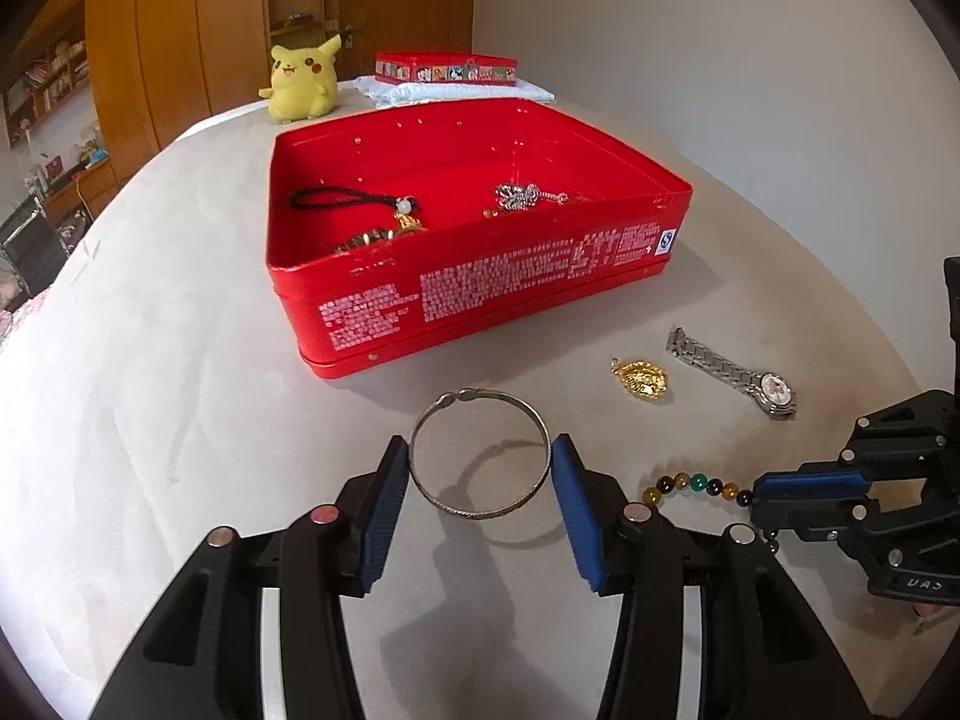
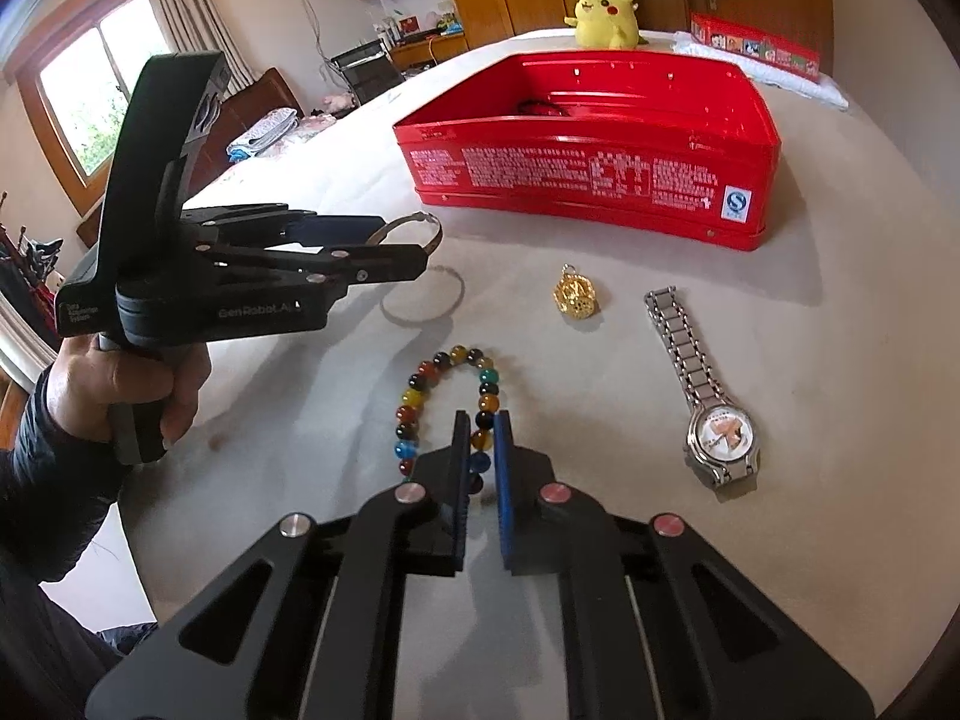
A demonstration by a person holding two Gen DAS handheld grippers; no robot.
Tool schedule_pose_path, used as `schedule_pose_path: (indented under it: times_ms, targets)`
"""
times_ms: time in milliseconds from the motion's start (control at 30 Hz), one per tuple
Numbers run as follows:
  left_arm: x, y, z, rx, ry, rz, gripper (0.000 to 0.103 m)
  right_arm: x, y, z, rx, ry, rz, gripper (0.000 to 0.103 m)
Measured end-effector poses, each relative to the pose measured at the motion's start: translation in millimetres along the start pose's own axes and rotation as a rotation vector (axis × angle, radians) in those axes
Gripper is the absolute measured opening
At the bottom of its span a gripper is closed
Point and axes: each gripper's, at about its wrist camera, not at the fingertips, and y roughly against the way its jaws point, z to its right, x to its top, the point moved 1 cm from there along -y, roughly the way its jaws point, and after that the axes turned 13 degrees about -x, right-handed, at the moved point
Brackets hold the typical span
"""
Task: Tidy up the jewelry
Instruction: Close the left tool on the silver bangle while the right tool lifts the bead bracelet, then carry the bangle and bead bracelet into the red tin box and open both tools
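Observation:
My left gripper [image 1: 479,461] is shut on a silver bangle [image 1: 480,456] and holds it above the beige cloth, its shadow beneath. The bangle also shows in the right wrist view [image 2: 414,227], between the left gripper's fingers [image 2: 384,252]. My right gripper [image 2: 482,429] is shut on the side of a multicoloured bead bracelet [image 2: 447,402] that lies on the cloth. The open red tin [image 1: 480,276] stands beyond, with a black-corded pendant [image 1: 360,204] and a silver chain [image 1: 522,197] inside. A gold pendant [image 2: 577,300] and a silver wristwatch [image 2: 708,396] lie on the cloth.
A yellow plush toy [image 1: 300,81] and the tin's lid [image 1: 445,69] on a white cloth sit at the far edge. Wooden cabinets and shelves stand behind. The person's hand [image 2: 120,384] holds the left gripper at left.

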Motion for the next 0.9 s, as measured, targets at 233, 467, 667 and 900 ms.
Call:
schedule_pose_path:
  times_ms: [233,467,667,900]
  targets:
    - [0,11,4,0.004,-0.006,0.019,0.049,5,21,0,-0.005,0.000,0.035,0.006]
    - [0,23,8,0.007,-0.011,0.038,0.049,15,42,-1,-0.008,0.002,0.083,0.006]
    - [1,33,13,0.005,-0.020,0.058,0.049,26,61,-1,-0.020,0.007,0.123,0.006]
    - [5,51,23,0.006,-0.044,0.088,0.049,34,76,2,-0.029,0.016,0.151,0.006]
